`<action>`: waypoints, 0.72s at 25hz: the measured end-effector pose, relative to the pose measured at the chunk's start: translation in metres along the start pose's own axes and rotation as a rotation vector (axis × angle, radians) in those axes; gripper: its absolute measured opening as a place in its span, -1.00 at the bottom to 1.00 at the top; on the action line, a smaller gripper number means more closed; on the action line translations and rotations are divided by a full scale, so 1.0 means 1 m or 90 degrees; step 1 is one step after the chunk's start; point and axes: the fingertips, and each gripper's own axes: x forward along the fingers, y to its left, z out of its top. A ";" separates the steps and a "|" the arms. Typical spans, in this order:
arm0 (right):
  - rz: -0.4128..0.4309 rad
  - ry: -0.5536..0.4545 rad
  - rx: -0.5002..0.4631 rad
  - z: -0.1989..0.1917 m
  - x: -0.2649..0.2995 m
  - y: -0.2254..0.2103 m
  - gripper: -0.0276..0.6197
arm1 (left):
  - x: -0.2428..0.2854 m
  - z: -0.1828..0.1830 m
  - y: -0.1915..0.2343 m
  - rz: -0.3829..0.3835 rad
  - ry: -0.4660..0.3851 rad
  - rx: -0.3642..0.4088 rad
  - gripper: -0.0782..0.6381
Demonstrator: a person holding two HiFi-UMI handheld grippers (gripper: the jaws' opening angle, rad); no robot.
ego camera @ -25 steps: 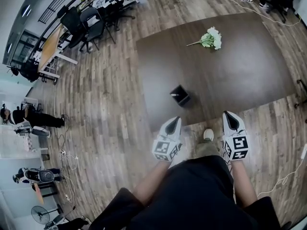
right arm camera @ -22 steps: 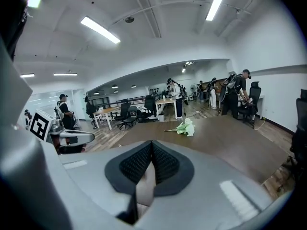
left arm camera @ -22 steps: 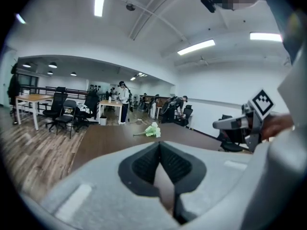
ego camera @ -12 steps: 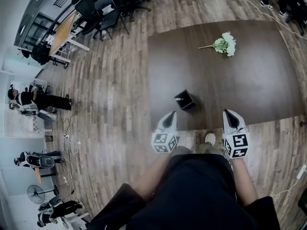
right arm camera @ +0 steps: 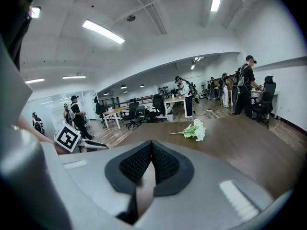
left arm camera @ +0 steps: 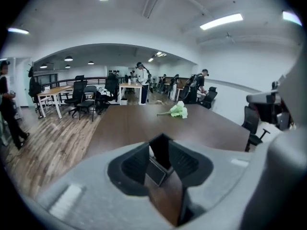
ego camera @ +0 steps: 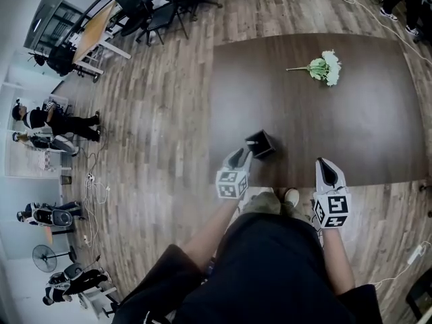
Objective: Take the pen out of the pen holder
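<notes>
A small black square pen holder (ego camera: pixel 260 143) stands near the front left edge of the dark brown table (ego camera: pixel 351 133). A pale sliver at its rim may be the pen; I cannot tell. My left gripper (ego camera: pixel 241 156) reaches just short of the holder from the near left. In the left gripper view the pen holder (left arm camera: pixel 156 172) shows in the gap of the left gripper (left arm camera: pixel 160 143), whose jaws are opening, the pads not touching it. My right gripper (ego camera: pixel 326 168) hovers at the table's front edge, well right of the holder. The right gripper (right arm camera: pixel 151 145) is shut and holds nothing.
A bunch of pale green flowers (ego camera: pixel 324 67) lies at the far side of the table. Office chairs and desks (ego camera: pixel 145 9) stand at the back left. Several people (ego camera: pixel 50 123) are on the wooden floor at the left, with cables (ego camera: pixel 94 187) nearby.
The person has stepped up to the table. My left gripper has moved forward and down to the pen holder, and its jaws have parted. My right gripper has come up to the table edge.
</notes>
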 end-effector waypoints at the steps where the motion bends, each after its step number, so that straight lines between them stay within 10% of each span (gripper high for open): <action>1: -0.002 0.003 0.002 0.000 0.002 -0.001 -0.91 | 0.007 -0.002 0.004 0.002 0.007 0.002 -0.41; 18: -0.027 0.017 -0.014 0.021 0.029 -0.004 -0.91 | 0.064 -0.002 0.036 0.005 0.045 0.035 -0.43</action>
